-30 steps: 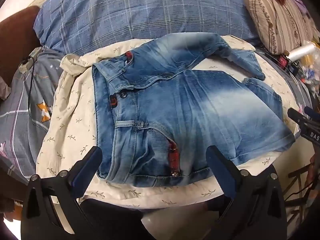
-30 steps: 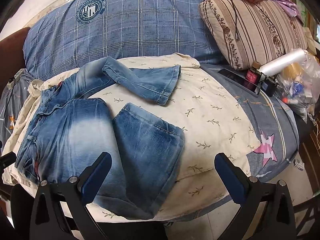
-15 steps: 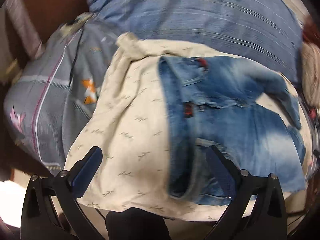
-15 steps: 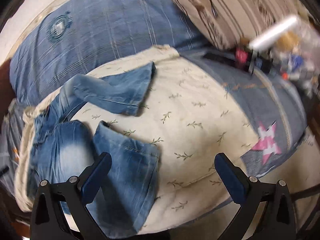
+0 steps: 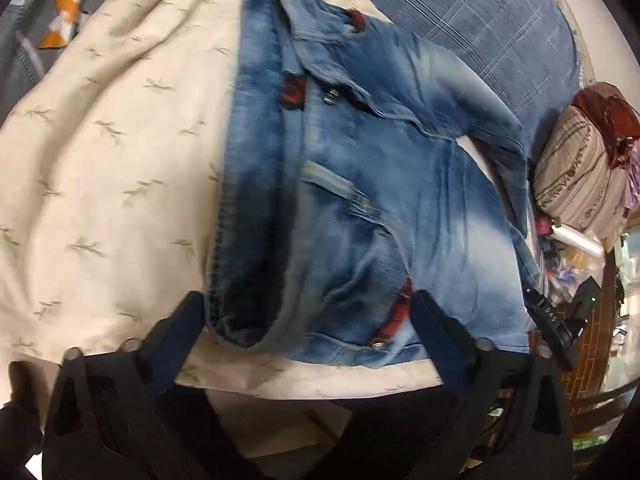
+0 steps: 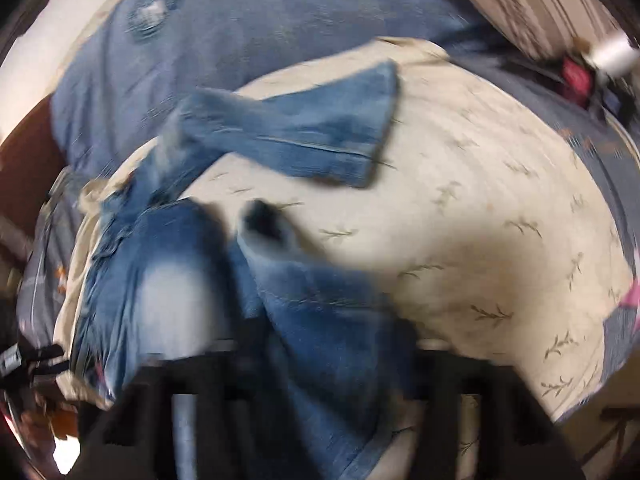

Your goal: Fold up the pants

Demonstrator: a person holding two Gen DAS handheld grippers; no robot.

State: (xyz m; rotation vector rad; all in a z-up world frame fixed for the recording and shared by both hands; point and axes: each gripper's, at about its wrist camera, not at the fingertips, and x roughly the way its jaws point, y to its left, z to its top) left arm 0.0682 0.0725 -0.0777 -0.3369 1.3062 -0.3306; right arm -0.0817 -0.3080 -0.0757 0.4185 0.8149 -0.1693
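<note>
straddling faded denim pants (image 5: 360,200), left claw (image 5: 308,328) wide, leaf-print cream sheet (image 5: 112,140)

Jeans (image 5: 400,208): mid-blue denim, faded near-white patches on thigh, darker blue inside waistband, red-and-dark trim tabs at pockets. Cloth under them (image 5: 100,160): cream, sparse olive-grey sprig print. Pillow (image 5: 492,20): slate blue, pale windowpane check, round pale emblem. Second pillow (image 5: 576,188): beige with brown stripes. Bedsheet (image 5: 24,40): grey, orange-and-white star motif. Left gripper (image 5: 308,324): black frame, navy finger pads. Right gripper (image 6: 332,344): dark, blurred.
</note>
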